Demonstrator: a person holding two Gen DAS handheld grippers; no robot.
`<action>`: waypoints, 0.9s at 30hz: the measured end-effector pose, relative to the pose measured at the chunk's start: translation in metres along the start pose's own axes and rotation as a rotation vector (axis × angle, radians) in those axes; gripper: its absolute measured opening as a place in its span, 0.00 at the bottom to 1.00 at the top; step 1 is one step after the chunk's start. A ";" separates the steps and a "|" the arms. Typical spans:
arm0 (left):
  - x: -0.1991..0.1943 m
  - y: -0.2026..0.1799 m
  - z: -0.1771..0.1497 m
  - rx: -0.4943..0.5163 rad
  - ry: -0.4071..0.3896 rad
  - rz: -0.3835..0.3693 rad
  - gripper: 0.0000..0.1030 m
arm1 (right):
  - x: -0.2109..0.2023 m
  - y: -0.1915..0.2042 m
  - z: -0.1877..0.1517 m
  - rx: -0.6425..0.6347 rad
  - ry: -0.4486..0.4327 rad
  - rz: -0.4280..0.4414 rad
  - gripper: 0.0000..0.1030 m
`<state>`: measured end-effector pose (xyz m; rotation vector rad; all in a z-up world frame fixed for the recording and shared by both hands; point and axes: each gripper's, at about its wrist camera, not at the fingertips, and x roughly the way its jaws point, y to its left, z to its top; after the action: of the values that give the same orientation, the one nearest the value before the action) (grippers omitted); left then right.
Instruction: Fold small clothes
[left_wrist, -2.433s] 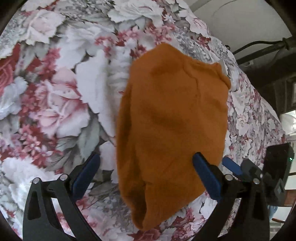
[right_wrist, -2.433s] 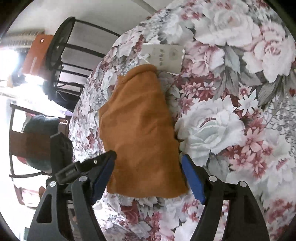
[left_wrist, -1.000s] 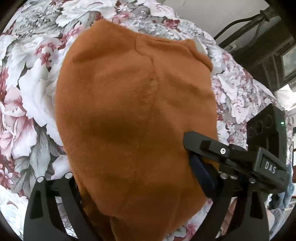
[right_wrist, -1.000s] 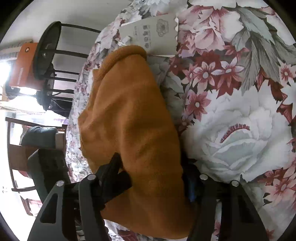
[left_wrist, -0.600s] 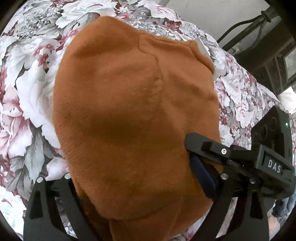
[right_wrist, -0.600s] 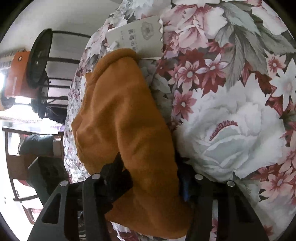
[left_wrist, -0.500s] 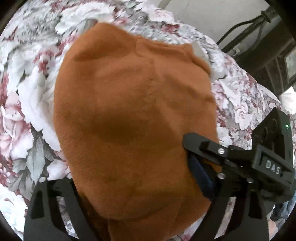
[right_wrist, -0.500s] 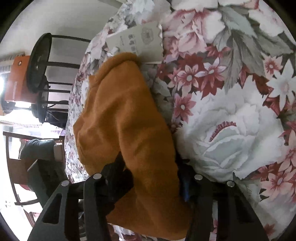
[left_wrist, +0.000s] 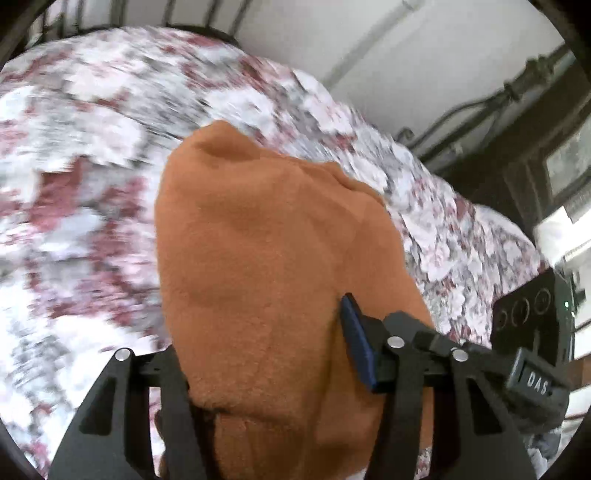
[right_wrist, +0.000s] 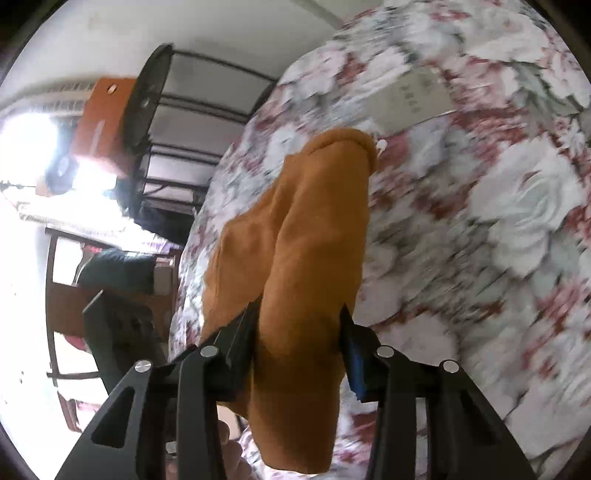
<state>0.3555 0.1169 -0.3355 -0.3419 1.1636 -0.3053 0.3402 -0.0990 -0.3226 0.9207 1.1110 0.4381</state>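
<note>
Right wrist view, right gripper (right_wrist: 299, 332) and left gripper (left_wrist: 266, 354) fingers pinching fuzzy orange garment (right_wrist: 310, 229) (bunched).

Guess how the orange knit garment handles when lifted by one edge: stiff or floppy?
Likely floppy: the orange knit garment sags and creases between the right gripper and the floral cloth. Probably light and grippy: its fuzzy knit bunches inside the left gripper.
</note>
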 end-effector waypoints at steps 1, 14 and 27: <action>-0.011 0.007 0.000 -0.020 -0.017 0.005 0.50 | 0.003 0.008 -0.003 -0.017 0.008 0.002 0.41; -0.128 0.075 0.007 -0.166 -0.249 0.148 0.50 | 0.059 0.095 -0.037 -0.062 0.098 0.193 0.41; -0.216 0.156 -0.004 -0.277 -0.419 0.215 0.50 | 0.138 0.183 -0.074 -0.164 0.192 0.284 0.41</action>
<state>0.2814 0.3457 -0.2206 -0.4920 0.8173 0.1162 0.3546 0.1344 -0.2632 0.9074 1.1015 0.8531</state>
